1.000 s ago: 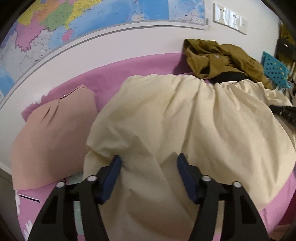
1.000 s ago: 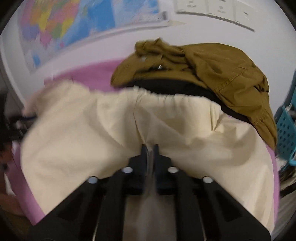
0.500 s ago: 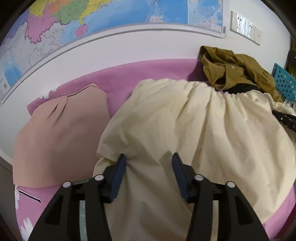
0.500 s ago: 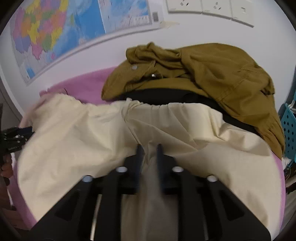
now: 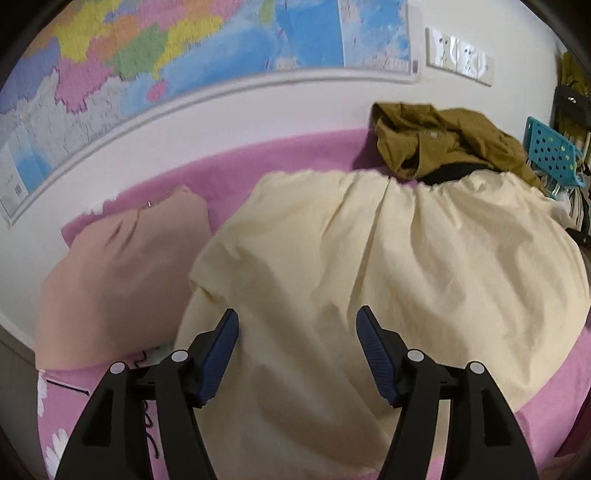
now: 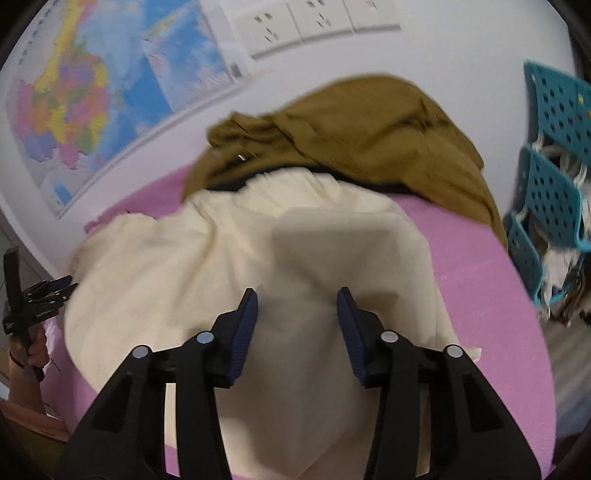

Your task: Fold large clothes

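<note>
One large cream garment (image 5: 369, 258) lies spread over the pink bed (image 5: 295, 155), directly ahead of and beneath both claws. The left claw (image 5: 297, 328) hangs over the garment's near part with its blue-padded fingers (image 5: 221, 350) wide apart and nothing between them; the cloth runs away from it toward a gathered edge at the far side. The right claw (image 6: 297, 308) is likewise spread open above the cream garment (image 6: 258, 258), gripping nothing, with a folded, shaded panel of the fabric just beyond its tips. In the right wrist view the left claw (image 6: 55, 291) shows far off to the left, at the garment's left edge, held in the person's hand (image 6: 31, 350). Beyond the garment, an olive-brown jacket (image 6: 351, 140) is heaped against the wall, partly over something black. Left of the left claw lies a flat peach-coloured cloth (image 5: 118, 277). A coloured map (image 5: 184, 55) and white wall sockets (image 6: 306, 26) are on the wall behind, and a teal perforated basket (image 6: 550, 192) stands to the right of the right claw.
</note>
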Demonstrator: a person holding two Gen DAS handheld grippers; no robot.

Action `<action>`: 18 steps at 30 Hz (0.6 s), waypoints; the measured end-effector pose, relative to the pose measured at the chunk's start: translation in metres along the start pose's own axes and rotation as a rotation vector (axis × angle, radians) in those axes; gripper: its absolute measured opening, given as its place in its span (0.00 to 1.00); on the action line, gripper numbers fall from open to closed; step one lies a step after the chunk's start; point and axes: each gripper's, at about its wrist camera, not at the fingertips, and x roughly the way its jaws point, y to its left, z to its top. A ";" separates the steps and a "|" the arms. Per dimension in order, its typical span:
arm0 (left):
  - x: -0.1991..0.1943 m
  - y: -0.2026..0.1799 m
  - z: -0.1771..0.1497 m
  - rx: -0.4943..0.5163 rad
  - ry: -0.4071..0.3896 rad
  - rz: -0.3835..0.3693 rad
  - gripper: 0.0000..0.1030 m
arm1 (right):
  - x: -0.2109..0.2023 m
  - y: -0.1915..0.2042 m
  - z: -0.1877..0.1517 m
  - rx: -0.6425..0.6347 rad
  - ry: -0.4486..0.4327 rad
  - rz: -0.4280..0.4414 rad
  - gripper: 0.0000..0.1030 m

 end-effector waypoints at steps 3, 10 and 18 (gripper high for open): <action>0.004 0.000 -0.003 -0.002 0.012 0.004 0.62 | -0.005 0.003 0.001 0.001 -0.014 0.001 0.43; 0.002 0.000 -0.007 -0.003 0.008 0.006 0.63 | -0.067 0.002 -0.008 -0.024 -0.140 0.031 0.54; 0.005 -0.001 -0.010 -0.003 0.011 0.009 0.65 | -0.083 -0.050 -0.052 0.121 -0.102 -0.067 0.60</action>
